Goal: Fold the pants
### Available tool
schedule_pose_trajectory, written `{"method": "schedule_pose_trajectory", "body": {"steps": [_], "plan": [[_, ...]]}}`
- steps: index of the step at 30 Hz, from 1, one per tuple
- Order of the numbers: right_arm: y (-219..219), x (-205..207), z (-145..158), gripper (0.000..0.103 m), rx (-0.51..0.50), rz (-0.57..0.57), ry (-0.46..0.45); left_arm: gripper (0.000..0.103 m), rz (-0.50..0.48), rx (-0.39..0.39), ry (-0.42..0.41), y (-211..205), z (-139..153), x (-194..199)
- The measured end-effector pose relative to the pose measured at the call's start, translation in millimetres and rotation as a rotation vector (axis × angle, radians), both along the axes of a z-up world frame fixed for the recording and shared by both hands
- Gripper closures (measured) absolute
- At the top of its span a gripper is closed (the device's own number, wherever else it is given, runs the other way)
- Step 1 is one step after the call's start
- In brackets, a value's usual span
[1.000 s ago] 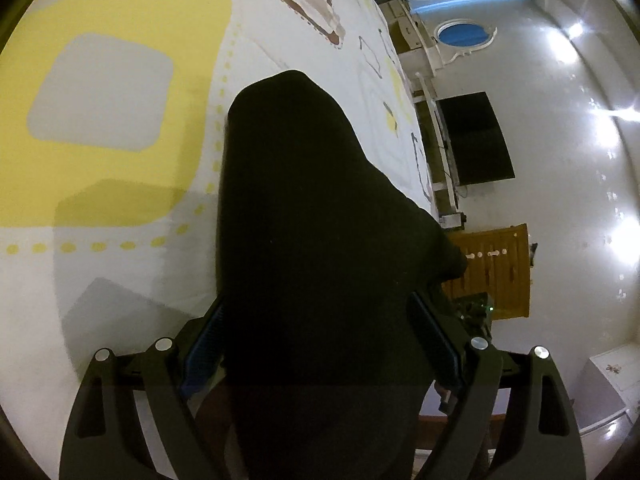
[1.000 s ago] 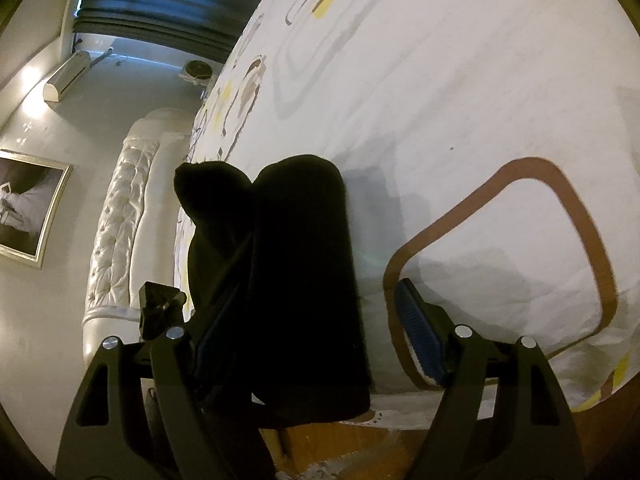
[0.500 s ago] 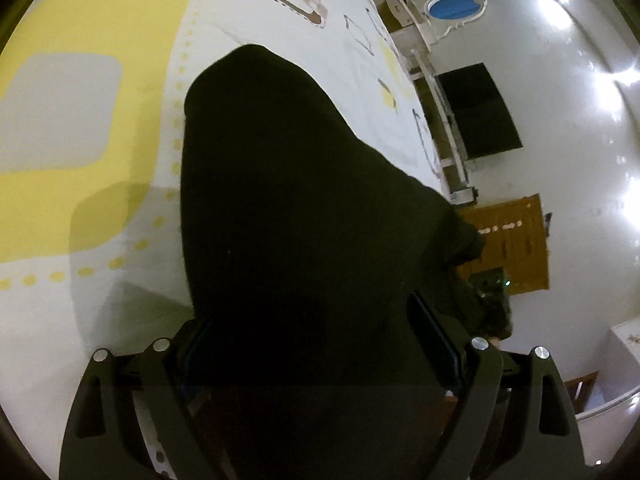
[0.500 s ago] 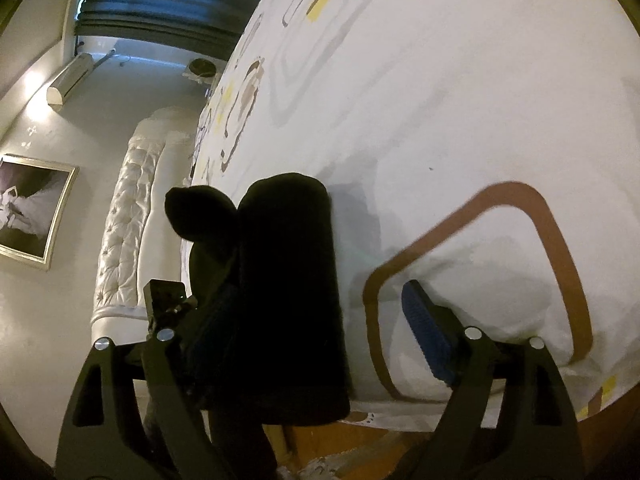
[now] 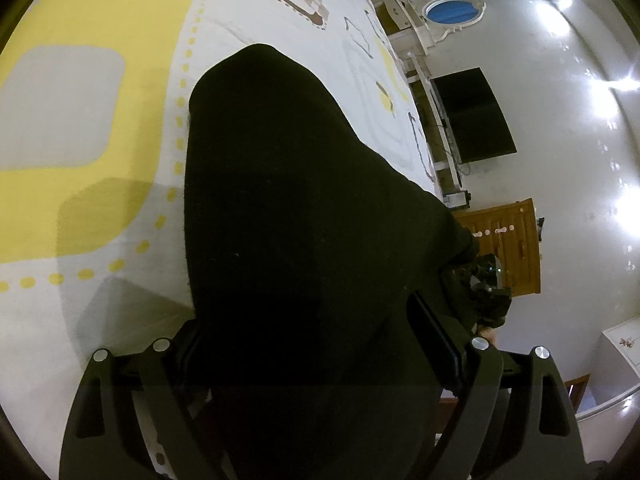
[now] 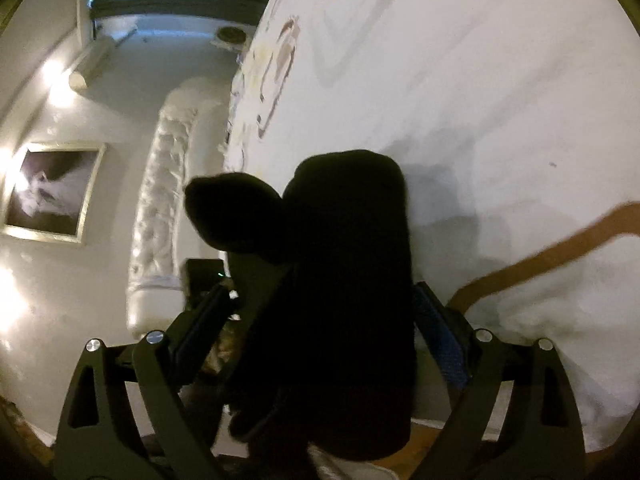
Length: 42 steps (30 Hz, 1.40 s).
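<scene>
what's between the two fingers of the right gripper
In the right wrist view, the black pants fill the gap of the right gripper, whose jaws have just been opening; the fabric drapes over the bed edge.

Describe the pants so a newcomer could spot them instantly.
Start from the bed's white cover with yellow, grey and brown rounded shapes. At its near edge lies a folded bundle, the black pants, sitting between the fingers of both grippers. It is the only dark, unpatterned thing on the pale cover.

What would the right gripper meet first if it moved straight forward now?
Most likely the black pants: they already lie between the jaws of the right gripper, which have just been opening. Beyond them is the bedsheet.
</scene>
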State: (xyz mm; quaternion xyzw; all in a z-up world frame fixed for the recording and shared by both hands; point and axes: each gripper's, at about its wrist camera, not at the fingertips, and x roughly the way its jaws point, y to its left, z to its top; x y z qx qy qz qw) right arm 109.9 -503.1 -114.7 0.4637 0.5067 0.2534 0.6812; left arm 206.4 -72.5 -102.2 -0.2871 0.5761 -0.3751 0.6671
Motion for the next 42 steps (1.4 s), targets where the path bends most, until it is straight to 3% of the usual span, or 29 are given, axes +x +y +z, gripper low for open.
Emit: {"method": "schedule_pose_trajectory", "body": {"steps": [4,10,15,27,28,32,36,37,38,40,42], "plan": [[10.7,9.6,3.3,0.011,-0.063,0.073,0.015,0.017,0.001,-0.008,0.004,1.2,-2.0,0.0],[-0.3,4.7,-0.7,0.011,-0.040,0.103,0.022,0.017,0.004,-0.023,0.011,2.4,-3.9,1.3],[20.3,6.8,1.9,0.012,-0.148,0.156,0.006,0.017,0.015,-0.001,0.013,-4.3,-1.7,3.0],[25.3,12.5,4.4,0.012,-0.152,0.168,0.012,0.015,0.009,0.007,-0.020,-7.2,0.2,1.4],[24.7,12.2,4.0,0.014,-0.157,0.167,0.014,0.015,0.011,0.007,-0.018,-7.4,0.4,1.5],[23.9,10.5,0.1,0.048,-0.168,0.147,0.037,0.015,0.024,0.005,-0.008,-7.2,1.2,2.2],[22.2,8.2,-3.8,0.058,-0.155,0.142,0.041,0.016,0.046,0.017,-0.009,-9.4,2.2,2.7],[22.3,8.3,-4.3,0.062,-0.152,0.141,0.041,0.020,0.051,0.031,-0.015,-10.6,3.1,2.6],[22.8,8.2,-4.8,0.065,-0.145,0.141,0.039,0.039,0.058,0.079,-0.029,-11.6,4.4,2.7],[23.6,7.8,-5.0,0.068,-0.138,0.144,0.031,0.056,0.054,0.135,-0.043,-11.4,3.8,4.2],[23.5,7.3,-4.6,0.068,-0.137,0.144,0.020,0.067,0.050,0.101,-0.032,-9.7,2.7,4.5]]}}
